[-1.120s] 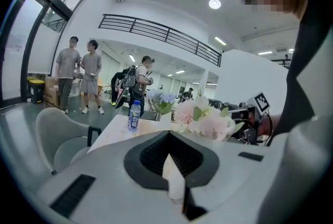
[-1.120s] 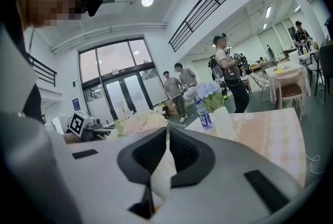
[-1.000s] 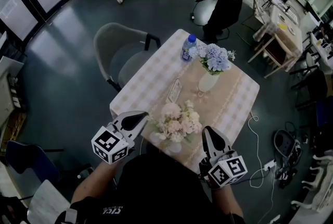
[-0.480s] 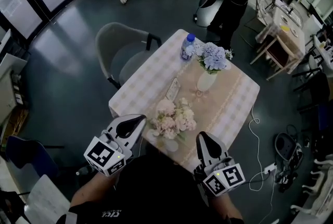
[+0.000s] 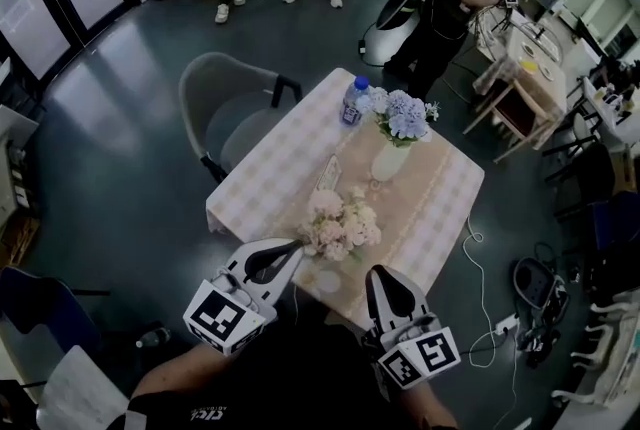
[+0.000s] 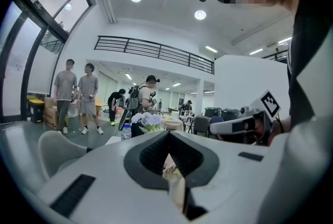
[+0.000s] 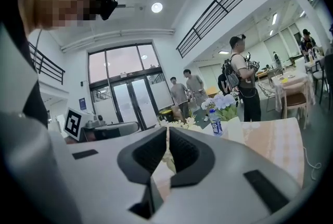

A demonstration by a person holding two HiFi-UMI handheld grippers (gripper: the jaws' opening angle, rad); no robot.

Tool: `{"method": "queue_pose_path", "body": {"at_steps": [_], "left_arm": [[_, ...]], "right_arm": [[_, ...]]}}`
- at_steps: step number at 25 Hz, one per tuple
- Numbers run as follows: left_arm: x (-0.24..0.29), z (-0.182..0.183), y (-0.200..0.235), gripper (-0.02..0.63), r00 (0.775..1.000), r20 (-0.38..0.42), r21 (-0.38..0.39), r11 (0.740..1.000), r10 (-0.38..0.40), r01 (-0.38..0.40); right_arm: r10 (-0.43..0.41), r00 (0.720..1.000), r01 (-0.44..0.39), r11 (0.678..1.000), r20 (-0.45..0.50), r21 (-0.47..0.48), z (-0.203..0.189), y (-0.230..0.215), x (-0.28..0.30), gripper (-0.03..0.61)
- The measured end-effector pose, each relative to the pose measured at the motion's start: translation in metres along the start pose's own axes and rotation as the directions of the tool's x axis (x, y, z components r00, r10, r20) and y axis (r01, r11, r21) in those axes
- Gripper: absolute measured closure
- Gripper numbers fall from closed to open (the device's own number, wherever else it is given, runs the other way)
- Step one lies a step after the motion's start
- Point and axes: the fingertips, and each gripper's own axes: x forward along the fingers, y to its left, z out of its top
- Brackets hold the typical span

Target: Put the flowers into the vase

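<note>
Pale pink flowers [image 5: 340, 226] sit at the near edge of the checked table [image 5: 280, 168]. The left gripper [image 5: 296, 246] and right gripper [image 5: 374, 271] hover beside them, jaws closed and empty. A white vase [image 5: 388, 161] holding blue hydrangeas stands farther back, and a water bottle [image 5: 350, 103] is at the far corner.

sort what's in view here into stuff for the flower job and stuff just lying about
For the job: pale pink flowers; blue flowers; white vase.
Lying about: water bottle; flat card-like item; grey chair.
</note>
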Motion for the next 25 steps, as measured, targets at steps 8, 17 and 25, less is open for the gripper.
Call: {"method": "queue_pose_path", "body": {"at_steps": [8,17,25], "left_arm": [[-0.041,-0.02,-0.003,0.603,0.992,0.09,0.044,0.995,-0.089,0.086],[-0.062,-0.026,-0.001,0.602,0.993,0.075,0.005,0.995,-0.095,0.095],[-0.054,-0.027,-0.013,0.601,0.998,0.058,0.025,0.999,-0.029,0.028]], "right_arm": [[-0.077,0.997,0.076,0.997,-0.032,-0.03,-0.027,0.05,0.01,0.541],[-0.092,0.995,0.091,0.995,-0.032,-0.047,-0.042,0.074,0.009,0.541],[-0.064,0.998,0.063,0.997,0.0,-0.054,-0.029,0.06,-0.015,0.546]]}}
